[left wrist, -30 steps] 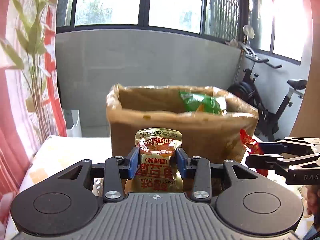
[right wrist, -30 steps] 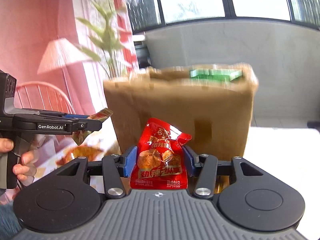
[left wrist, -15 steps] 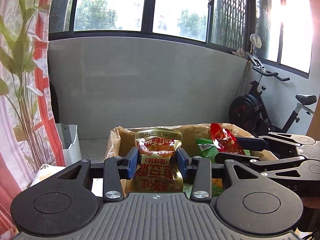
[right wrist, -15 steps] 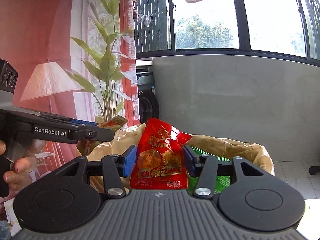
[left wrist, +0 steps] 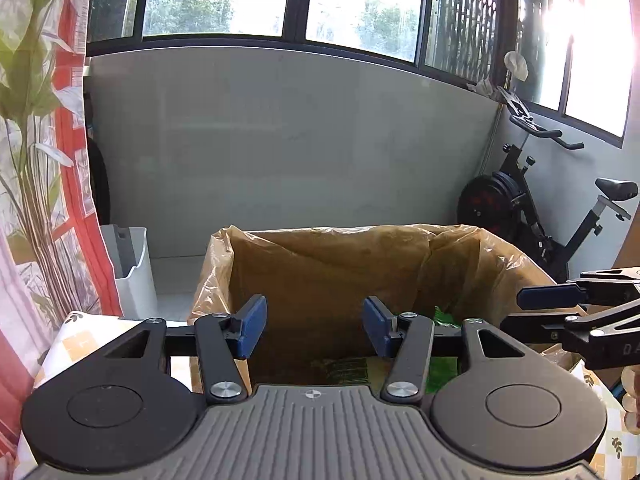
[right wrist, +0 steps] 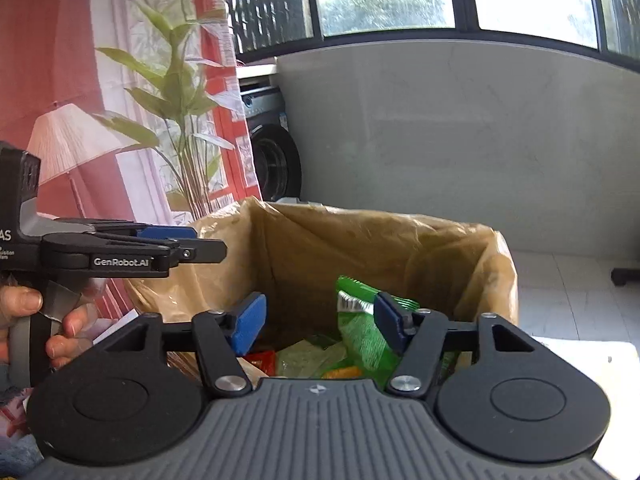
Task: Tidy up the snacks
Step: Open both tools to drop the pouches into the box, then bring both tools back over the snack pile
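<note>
Snacks sit in the bottom of the lined box: one green bag upright near the middle, a red pack partly hidden low down, plus pale and orange wrappers I can't separate, so no total count. From the left wrist view only a bit of green shows down in the same box. The box is lined with a brown plastic bag folded over the rim, probably to keep the contents together and easy to lift out.

Left gripper: jaws have just been opening, fingers apart, nothing between them. Right gripper: the same, jaws just been opening, fingers apart, empty; the green bag lies behind its right finger, not pinched. Both hang over the open box, side by side, which fits a drop into it; I judge this drop-off done.

Count: two grippers, one box, one hand visible on the left gripper's handle. Outward: one exercise bike, one white bin, one plant-print curtain.
</note>
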Motion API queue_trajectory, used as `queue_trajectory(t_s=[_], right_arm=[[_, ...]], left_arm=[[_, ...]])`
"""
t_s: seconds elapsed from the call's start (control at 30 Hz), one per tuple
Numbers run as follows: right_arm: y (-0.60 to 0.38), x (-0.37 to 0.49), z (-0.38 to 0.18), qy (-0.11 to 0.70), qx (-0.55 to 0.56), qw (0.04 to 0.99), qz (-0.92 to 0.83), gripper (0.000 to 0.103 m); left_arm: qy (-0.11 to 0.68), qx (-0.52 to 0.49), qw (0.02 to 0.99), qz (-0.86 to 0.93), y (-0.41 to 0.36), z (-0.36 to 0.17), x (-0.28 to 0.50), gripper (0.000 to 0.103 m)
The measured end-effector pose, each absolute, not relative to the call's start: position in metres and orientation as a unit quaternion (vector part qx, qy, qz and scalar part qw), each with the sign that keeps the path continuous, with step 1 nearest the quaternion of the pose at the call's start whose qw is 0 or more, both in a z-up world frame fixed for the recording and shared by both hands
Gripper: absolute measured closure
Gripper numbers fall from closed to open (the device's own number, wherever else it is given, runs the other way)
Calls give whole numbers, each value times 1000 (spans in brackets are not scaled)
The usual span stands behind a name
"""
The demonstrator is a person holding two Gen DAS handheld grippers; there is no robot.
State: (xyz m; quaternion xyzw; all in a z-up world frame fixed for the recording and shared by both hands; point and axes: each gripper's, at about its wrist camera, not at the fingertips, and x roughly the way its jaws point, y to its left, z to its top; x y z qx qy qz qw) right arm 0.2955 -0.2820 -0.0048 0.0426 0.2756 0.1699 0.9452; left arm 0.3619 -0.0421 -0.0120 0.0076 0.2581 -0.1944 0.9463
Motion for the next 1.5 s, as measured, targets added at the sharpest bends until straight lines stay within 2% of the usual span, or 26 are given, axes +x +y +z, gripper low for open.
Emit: queue_trajectory(t_s=[0.1, 0.6, 0.77, 0.97, 1.33, 1.5], right_arm=[[-286, 304, -9, 295, 47, 942, 151, 52], [-270, 249, -3, 250, 38, 956, 148, 52], [-267, 207, -13, 231, 21, 963, 139, 51], [-267, 161, -40, 232, 53, 963, 127, 51], [-262, 91, -92, 289, 82, 947, 115, 51], [-256, 74, -102, 293, 83, 945, 117, 51]], left_arm=[[260, 2, 945, -199, -39, -13, 357, 47], [248, -4, 951, -183, -2, 1, 297, 47], [266, -8, 946, -186, 8, -10, 271, 47], [267, -15, 947, -178, 16, -25, 231, 47], [350, -71, 921, -158, 24, -91, 174, 48], [360, -76, 919, -143, 32, -100, 154, 48]])
